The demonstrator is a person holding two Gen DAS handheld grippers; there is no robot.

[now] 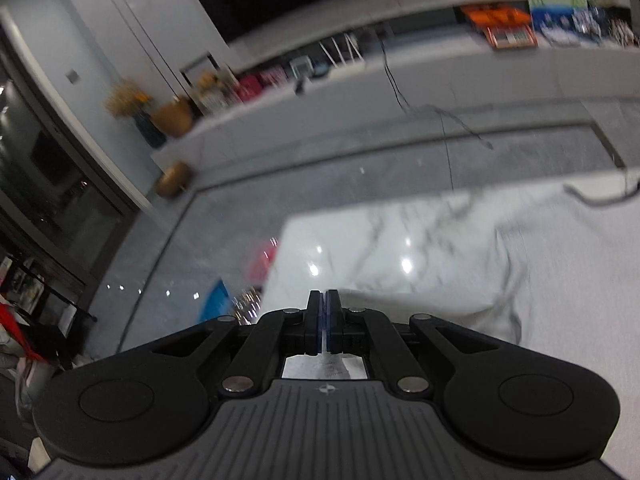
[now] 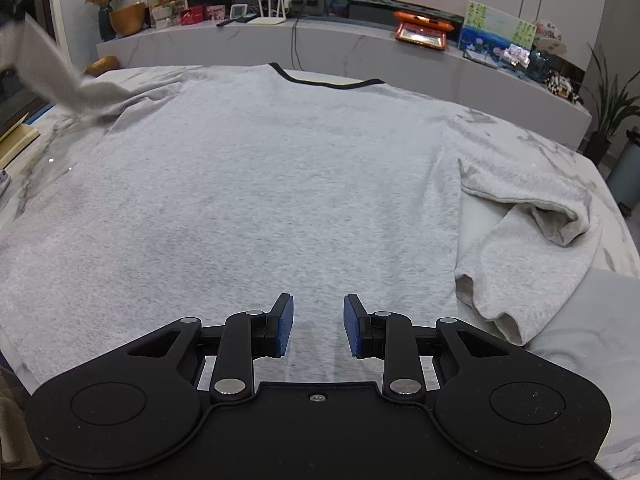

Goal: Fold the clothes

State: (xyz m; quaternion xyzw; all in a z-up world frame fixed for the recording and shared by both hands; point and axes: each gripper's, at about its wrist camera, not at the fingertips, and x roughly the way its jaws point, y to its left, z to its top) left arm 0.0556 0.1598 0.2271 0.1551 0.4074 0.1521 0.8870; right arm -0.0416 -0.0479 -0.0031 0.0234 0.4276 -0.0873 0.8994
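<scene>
- A grey T-shirt (image 2: 256, 184) lay spread flat across a white marble-patterned table (image 2: 576, 160), its black-trimmed collar (image 2: 324, 80) at the far edge, away from the camera.
- The right gripper (image 2: 318, 326) hovered low over the near hem of the shirt, roughly at its middle; its two blue-padded fingers (image 2: 285, 324) stood apart with bare grey cloth showing between them, gripping nothing.
- On the right side of the shirt, one short sleeve (image 2: 520, 248) was bunched and folded over itself, its cuff opening turned toward the near edge of the table.
- On the left side, the other sleeve (image 2: 52, 76) was lifted off the table and stretched up toward the top left corner of the right wrist view — whatever held it lay outside the frame.
- In the left wrist view, which was blurred, the left gripper (image 1: 324, 322) had its blue pads pressed together; a strip of pale grey fabric showed just behind and below the fingers, so it appeared clamped on the shirt.
- Ahead of the left gripper lay a bare corner of the glossy table, with the grey shirt covering the right part of that view — the dark collar trim (image 1: 600, 198) was just visible at the far right.
- Beyond the table ran a long white ledge (image 2: 360, 52) carrying vases, a router, framed pictures and an orange object.
</scene>
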